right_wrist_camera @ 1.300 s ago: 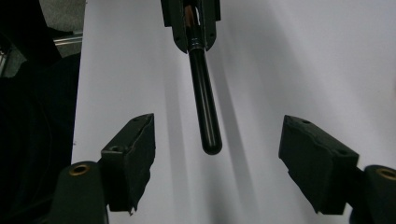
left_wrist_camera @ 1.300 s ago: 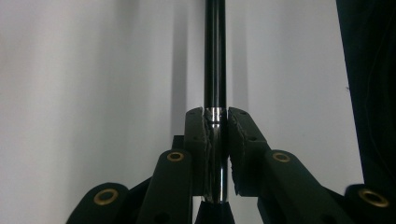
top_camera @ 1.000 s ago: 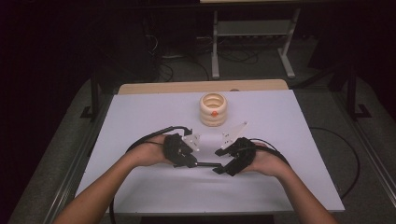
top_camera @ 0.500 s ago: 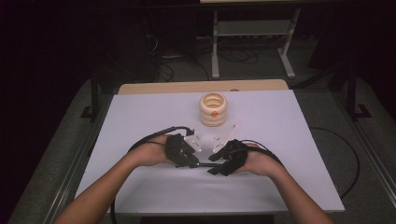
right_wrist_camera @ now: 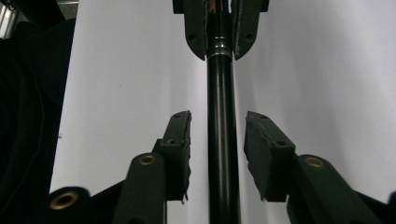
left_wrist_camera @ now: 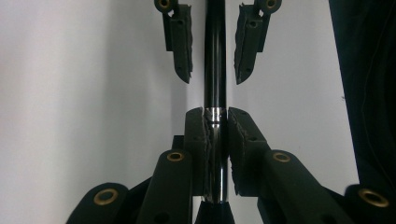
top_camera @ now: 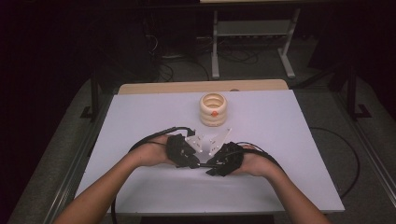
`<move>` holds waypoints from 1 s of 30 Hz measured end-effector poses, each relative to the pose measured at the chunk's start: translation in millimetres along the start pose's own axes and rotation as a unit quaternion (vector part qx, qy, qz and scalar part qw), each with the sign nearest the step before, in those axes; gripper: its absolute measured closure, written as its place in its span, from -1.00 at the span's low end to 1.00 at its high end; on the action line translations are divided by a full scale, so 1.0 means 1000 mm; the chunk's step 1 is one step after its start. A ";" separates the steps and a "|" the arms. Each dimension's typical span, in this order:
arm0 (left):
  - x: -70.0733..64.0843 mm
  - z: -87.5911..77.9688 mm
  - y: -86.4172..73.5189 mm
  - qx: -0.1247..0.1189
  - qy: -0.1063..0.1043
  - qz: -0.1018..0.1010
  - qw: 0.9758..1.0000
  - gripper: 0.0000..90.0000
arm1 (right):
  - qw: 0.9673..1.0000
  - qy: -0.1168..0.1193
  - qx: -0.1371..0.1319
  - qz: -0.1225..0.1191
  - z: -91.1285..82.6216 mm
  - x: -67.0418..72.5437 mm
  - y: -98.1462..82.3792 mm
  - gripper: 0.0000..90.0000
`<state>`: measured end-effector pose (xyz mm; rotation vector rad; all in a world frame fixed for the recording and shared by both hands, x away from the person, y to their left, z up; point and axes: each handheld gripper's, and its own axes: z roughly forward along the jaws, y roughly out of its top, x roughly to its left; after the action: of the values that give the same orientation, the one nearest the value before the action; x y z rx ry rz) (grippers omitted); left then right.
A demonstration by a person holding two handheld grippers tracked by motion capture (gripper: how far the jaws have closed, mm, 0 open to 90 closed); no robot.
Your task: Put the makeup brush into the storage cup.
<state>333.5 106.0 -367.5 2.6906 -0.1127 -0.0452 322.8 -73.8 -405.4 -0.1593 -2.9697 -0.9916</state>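
The white table [top_camera: 140, 116] spreads under both my hands, and beyond my fingertips, well apart from them, stands a stack of cream rings [top_camera: 213, 110] that I am not touching. Nearer in, my left gripper [left_wrist_camera: 215, 122] is clenched on the silver-banded end of a thin black pen [right_wrist_camera: 219, 140], which runs straight out from between its pads [left_wrist_camera: 195, 149] toward my other hand. My right gripper [right_wrist_camera: 217, 131] faces it, and its jaws have just been closing, with the pen's dark barrel lying between them; a gap shows on each side, so the pads [right_wrist_camera: 180, 135] are not pressing yet. As I judge it, the risk is in that last squeeze: the barrel sits a little nearer my left-hand pad, so one side may touch first and lever the pen sideways in the other grip. If I then pull before both pads are seated, the smooth barrel could slip free.
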 end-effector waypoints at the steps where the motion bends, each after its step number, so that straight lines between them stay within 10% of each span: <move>1: 0.000 0.000 0.000 0.000 0.000 0.000 1.000 0.75 | 1.000 0.000 0.001 -0.001 0.000 0.000 0.000 0.37; 30: -0.001 0.004 0.000 0.004 -0.008 -0.005 1.000 0.74 | 1.000 0.016 0.003 -0.006 0.007 -0.002 -0.001 0.74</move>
<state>332.7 104.6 -370.8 2.6997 -0.1038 -0.0695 324.4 -70.7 -412.2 -0.1248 -2.9480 -0.9770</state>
